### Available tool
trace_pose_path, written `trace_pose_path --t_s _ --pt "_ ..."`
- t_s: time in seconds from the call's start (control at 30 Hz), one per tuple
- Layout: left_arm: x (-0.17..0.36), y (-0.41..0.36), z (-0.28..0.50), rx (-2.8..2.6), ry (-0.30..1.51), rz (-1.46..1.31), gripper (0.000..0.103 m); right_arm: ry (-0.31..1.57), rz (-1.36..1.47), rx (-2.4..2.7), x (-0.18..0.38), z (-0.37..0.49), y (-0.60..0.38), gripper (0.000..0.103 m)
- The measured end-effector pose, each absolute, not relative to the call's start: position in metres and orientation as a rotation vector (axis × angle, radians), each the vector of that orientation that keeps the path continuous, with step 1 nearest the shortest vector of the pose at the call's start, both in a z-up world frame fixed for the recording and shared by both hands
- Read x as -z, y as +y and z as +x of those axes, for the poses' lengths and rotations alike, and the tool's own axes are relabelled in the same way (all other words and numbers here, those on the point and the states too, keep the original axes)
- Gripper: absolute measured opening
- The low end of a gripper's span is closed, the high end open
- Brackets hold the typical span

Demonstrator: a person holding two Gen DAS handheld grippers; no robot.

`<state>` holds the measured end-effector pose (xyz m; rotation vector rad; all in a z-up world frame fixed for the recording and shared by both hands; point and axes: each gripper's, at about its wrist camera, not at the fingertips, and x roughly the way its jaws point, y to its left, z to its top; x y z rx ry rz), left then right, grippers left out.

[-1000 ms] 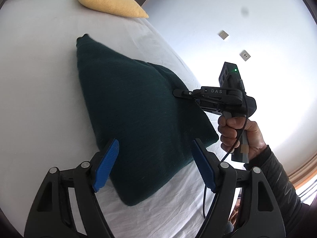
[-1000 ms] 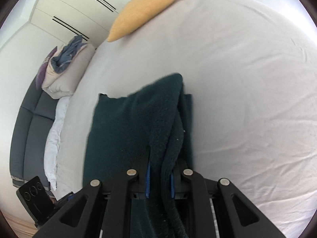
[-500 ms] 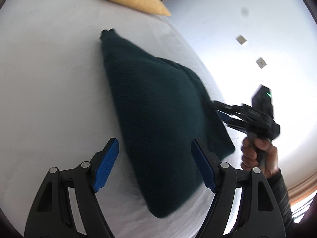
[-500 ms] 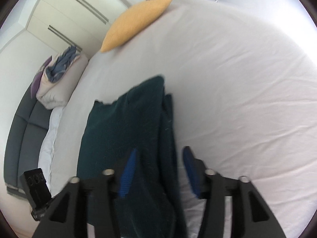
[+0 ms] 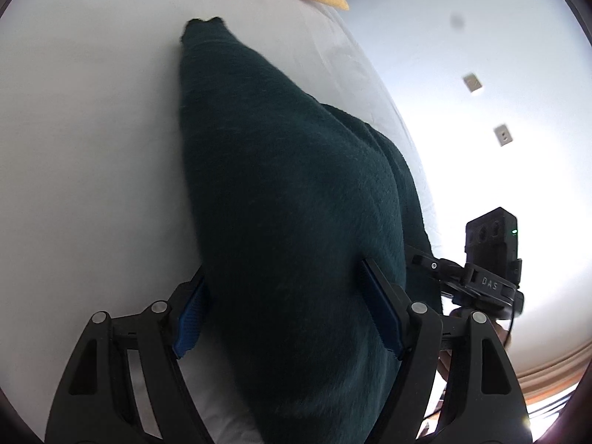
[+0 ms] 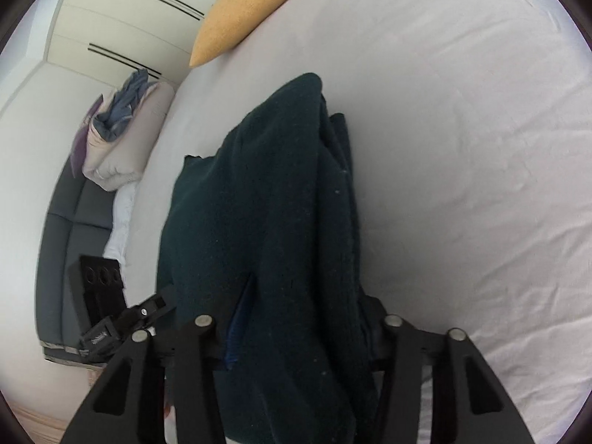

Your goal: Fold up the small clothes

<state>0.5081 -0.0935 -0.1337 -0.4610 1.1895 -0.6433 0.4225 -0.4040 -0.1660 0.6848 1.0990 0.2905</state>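
**Both grippers straddle the dark green garment on the bed**

The left gripper (image 5: 285,305) has its jaws spread wide around the near end of the dark green garment (image 5: 296,199), closing a little, pads not pressing. The right gripper (image 6: 296,327) has been closing its jaws around the bunched edge; whether they bite, I cannot tell. Best to pinch every layer (it's thick) before lifting. The bed (image 6: 462,148) is roomy; the yellow pillow (image 6: 244,11) sits well apart.

Dark green garment (image 5: 288,229) — between left tongs (image 5: 285,310)
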Motion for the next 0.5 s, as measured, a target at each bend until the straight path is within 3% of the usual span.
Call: trace_pose_path --t_s 0.1,0.23,0.5 --pt "0.128 -0.104 0.511 0.633 1.192 -0.392 0.059 1.096 0.653 -0.261 0.162 0.422 -0.400 0.031" --pt "0.122 -0.098 0.509 0.646 1.172 -0.402 0.043 1.072 0.509 -0.203 0.142 0.416 -0.379 0.027" --pt "0.063 -0.059 0.479 0.625 1.061 -0.407 0.040 0.993 0.312 -0.202 0.080 0.385 -0.317 0.025"
